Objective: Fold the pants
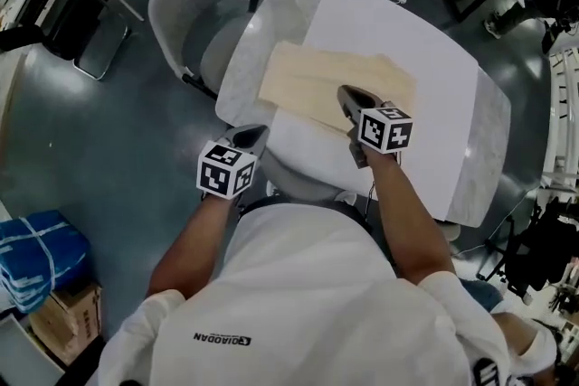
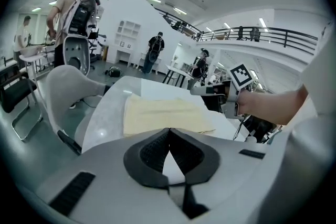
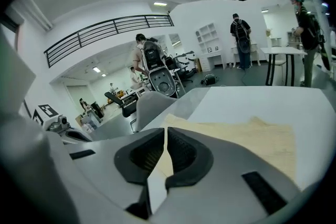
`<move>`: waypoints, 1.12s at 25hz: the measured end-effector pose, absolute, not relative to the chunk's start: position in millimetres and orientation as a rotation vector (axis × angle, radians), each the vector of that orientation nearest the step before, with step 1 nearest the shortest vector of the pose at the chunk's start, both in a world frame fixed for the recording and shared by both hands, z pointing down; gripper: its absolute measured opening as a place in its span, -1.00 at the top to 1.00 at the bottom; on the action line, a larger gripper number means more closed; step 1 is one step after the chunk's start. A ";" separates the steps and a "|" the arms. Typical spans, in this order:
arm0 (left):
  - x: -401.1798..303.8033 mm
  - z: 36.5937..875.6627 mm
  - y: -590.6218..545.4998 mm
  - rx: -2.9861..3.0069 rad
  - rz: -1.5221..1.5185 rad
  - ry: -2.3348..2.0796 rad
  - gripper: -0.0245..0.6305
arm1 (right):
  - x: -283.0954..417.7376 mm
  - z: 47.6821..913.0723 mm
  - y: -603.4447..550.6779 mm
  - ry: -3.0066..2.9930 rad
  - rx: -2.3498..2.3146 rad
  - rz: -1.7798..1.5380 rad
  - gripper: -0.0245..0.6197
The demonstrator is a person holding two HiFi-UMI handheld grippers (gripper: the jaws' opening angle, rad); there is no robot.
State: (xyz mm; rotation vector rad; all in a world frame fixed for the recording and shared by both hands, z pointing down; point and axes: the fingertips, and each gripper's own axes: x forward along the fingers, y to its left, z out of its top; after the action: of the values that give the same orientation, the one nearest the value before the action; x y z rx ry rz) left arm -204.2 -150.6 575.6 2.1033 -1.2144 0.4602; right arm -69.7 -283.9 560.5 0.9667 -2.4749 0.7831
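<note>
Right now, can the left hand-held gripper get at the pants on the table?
Probably yes: the left hand-held gripper hovers at the near edge of the white table, and only tabletop lies between it and the folded cream pants. Its jaws are shut.

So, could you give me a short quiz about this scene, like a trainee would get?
1. True or false: the pants lie on the chair.
2. What colour are the pants? A blue, B cream, C black.
3. Does the left gripper or the right gripper hold anything?
Key: 1 false, they lie folded on the table. 2 B. 3 No, both are shut and empty.
</note>
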 end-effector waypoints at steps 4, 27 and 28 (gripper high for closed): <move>-186.4 573.8 -159.7 2.136 0.487 -1.180 0.84 | -21.7 551.8 -270.6 -2.462 1.077 0.757 0.81; -107.0 587.6 -199.7 2.158 0.604 -1.096 0.84 | 203.6 650.1 -285.2 -2.090 1.470 0.977 0.78; -104.4 588.8 -197.2 2.149 0.608 -1.098 0.84 | 209.0 655.6 -291.3 -2.080 1.471 0.985 0.76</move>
State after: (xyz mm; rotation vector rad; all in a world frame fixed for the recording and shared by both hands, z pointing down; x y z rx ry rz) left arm -104.4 -197.2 588.8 2.1491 -1.0985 0.6079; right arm 209.0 -291.3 655.6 1.4711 -2.0801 0.9849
